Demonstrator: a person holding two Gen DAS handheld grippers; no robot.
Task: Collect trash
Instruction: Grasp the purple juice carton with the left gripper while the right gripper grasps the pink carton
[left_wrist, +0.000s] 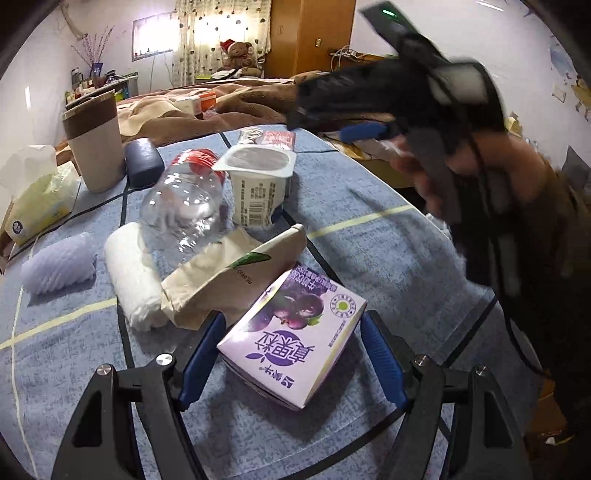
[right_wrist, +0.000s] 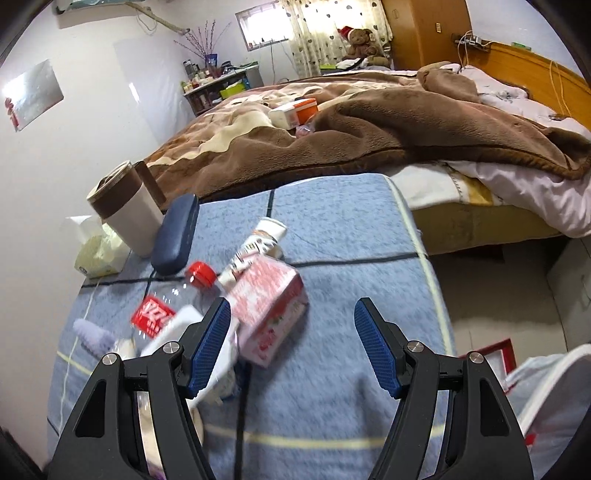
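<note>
Trash lies on a blue tablecloth (left_wrist: 369, 240). A purple drink carton (left_wrist: 295, 339) lies between the open fingers of my left gripper (left_wrist: 291, 354), which are apart from its sides. Behind it lie a beige paper packet (left_wrist: 236, 273), a rolled white tissue (left_wrist: 133, 280), a clear bottle with a red cap (left_wrist: 184, 199) and a white yogurt cup (left_wrist: 258, 181). My right gripper (right_wrist: 291, 347) is open and empty above the cloth; it shows blurred in the left wrist view (left_wrist: 369, 131). A pink carton (right_wrist: 269, 306) and the bottle (right_wrist: 173, 302) lie just ahead of its left finger.
A beige and brown tumbler (left_wrist: 96, 144), a dark blue case (left_wrist: 144, 162), a tissue pack (left_wrist: 40, 199) and a lilac ribbed object (left_wrist: 59, 266) stand at the table's left. A bed with a brown blanket (right_wrist: 369, 125) lies behind. A white bag (right_wrist: 546, 398) is at the lower right.
</note>
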